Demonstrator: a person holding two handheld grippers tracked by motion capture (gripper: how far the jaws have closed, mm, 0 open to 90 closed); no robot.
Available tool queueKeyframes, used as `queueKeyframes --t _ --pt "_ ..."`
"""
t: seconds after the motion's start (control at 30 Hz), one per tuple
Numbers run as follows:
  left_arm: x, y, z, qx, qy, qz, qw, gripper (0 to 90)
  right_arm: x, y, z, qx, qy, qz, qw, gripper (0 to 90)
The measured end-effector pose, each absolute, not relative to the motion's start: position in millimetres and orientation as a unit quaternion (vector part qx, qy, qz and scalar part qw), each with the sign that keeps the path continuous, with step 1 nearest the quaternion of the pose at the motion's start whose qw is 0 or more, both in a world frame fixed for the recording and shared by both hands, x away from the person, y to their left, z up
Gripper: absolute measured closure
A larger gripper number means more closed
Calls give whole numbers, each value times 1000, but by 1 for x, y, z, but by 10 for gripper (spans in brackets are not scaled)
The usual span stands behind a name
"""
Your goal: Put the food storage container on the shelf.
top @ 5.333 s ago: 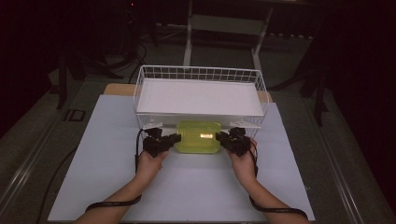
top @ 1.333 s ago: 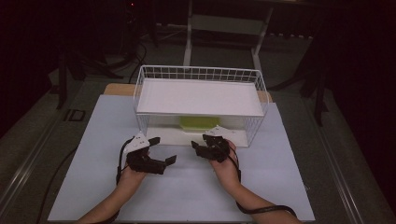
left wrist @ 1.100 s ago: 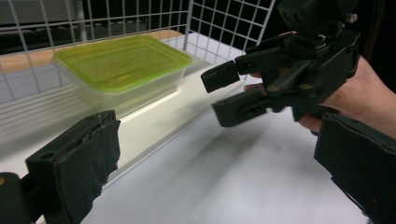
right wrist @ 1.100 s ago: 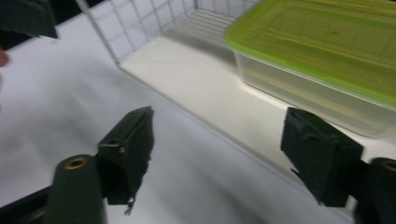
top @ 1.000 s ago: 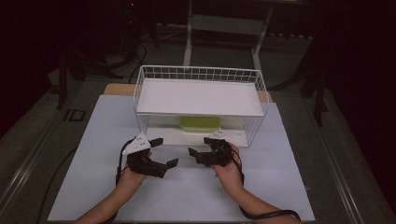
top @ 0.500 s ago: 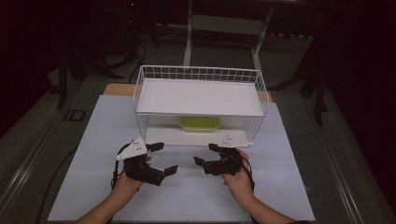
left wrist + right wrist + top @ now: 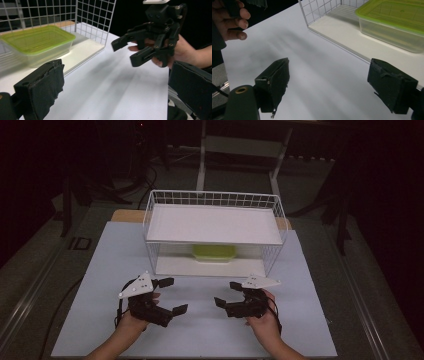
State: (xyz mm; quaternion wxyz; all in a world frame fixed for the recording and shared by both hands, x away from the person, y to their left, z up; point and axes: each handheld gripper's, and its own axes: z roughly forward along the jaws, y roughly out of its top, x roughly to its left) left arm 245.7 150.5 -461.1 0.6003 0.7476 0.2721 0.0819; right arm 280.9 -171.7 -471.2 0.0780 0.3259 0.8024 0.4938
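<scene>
A clear container with a green lid (image 7: 214, 252) rests on the lower shelf of a white wire rack (image 7: 215, 220). It lies untouched in the left gripper view (image 7: 37, 42) and the right gripper view (image 7: 392, 22). Both grippers hover over the white tabletop in front of the rack, tips turned toward each other. My left gripper (image 7: 175, 295) is open and empty, its pads wide apart (image 7: 40, 92). My right gripper (image 7: 226, 293) is also open and empty (image 7: 332, 85). It appears as well in the left gripper view (image 7: 147, 42), held in a hand.
The white tabletop (image 7: 100, 270) spreads around the rack, with bare room between and beside the hands. The rack's upper shelf (image 7: 215, 222) carries nothing. The rack's wire side wall (image 7: 95, 17) stands near the container. Dark floor and stand legs lie behind the table.
The container, earlier at the rack's front between both grippers, now sits inside on the lower shelf. Both grippers have let go and drawn back toward the person, apart from the rack.
</scene>
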Motion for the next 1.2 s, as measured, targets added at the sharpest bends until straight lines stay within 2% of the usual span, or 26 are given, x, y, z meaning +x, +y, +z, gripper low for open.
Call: queueKeyframes --t 0.47,1.2 --pt "237 158 -480 750 291 67 590 8 267 -199 -472 322 808 487 81 195" --pt "221 146 -494 774 248 64 579 9 255 -213 -488 282 822 488 77 172"
